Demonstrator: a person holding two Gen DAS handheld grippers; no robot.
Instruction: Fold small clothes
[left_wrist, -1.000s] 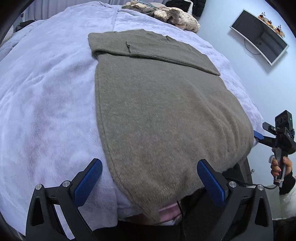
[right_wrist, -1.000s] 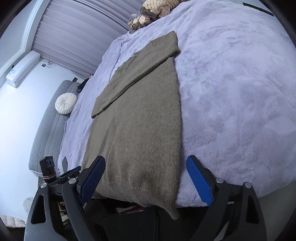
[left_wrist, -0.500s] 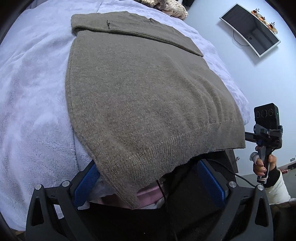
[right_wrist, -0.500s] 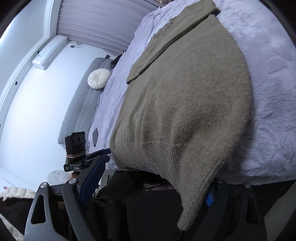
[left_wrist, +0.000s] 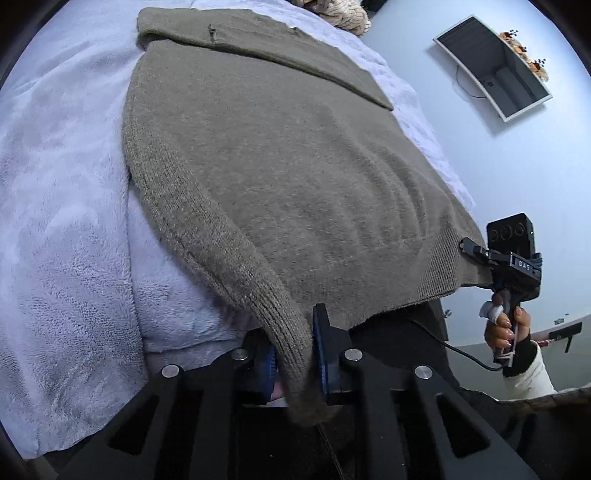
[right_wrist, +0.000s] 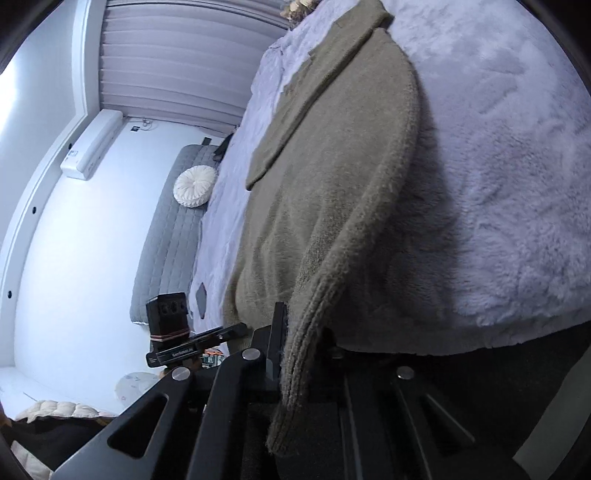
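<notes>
**Sweater hem gripped at both corners**

Olive-brown knitted sweater (left_wrist: 280, 177) is spread on a lilac fleece blanket (left_wrist: 62, 229). Its hem corners are clamped by the left gripper (left_wrist: 295, 354) and, apparently, the right gripper (right_wrist: 301, 350), one pad being hidden.

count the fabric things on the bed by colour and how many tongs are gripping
olive-brown sweater: 1
lavender blanket: 1
beige knit pile: 1
tongs shut on the sweater hem: 2, left tongs, right tongs
total: 5

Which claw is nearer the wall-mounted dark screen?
Right. The right claw grips the olive-brown knitted sweater's hem corner on the wall-mounted dark screen's side; the left claw grips the opposite corner.
</notes>
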